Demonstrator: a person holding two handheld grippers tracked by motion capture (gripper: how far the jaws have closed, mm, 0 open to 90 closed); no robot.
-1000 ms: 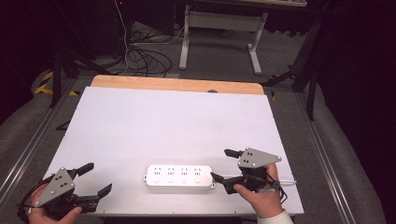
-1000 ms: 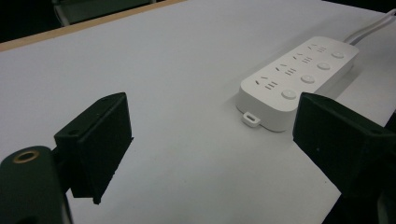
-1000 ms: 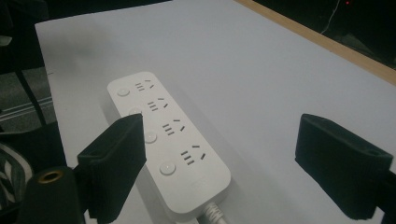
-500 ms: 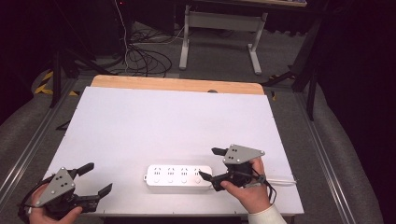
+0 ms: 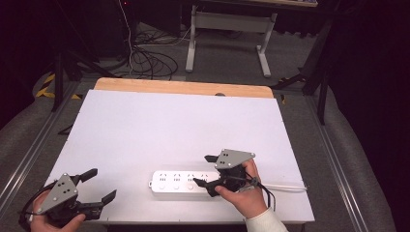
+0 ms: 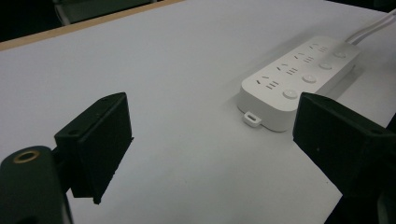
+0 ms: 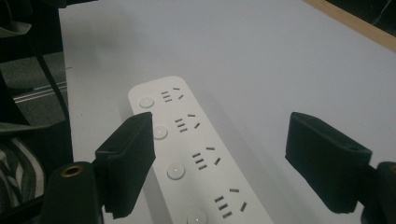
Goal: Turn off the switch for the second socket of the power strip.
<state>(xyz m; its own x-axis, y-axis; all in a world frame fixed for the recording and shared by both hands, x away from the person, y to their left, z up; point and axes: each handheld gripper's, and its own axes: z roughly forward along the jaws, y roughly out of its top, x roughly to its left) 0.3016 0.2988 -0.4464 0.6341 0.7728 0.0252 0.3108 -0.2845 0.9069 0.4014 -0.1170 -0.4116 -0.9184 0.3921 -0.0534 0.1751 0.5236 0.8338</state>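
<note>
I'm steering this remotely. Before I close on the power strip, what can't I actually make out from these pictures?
- Power strip: in the high view, its right end sits under the right gripper and hand.
- Its near end is cut off by the bottom edge of the right gripper view.
- Switch positions: buttons show, but on or off is unreadable.
- Cord: where it joins the strip is hidden behind the hand.
- Left gripper: open, away from the strip.

The desk (image 5: 145,125) is white on top with a pale wood strip along its 12 o'clock edge. The power strip (image 5: 181,182) is white, with dark socket slots and round white buttons. Both grippers, the left gripper (image 5: 95,185) and the right gripper (image 5: 203,170), have black jaws under grey plates. The floor (image 5: 338,145) is grey.
</note>
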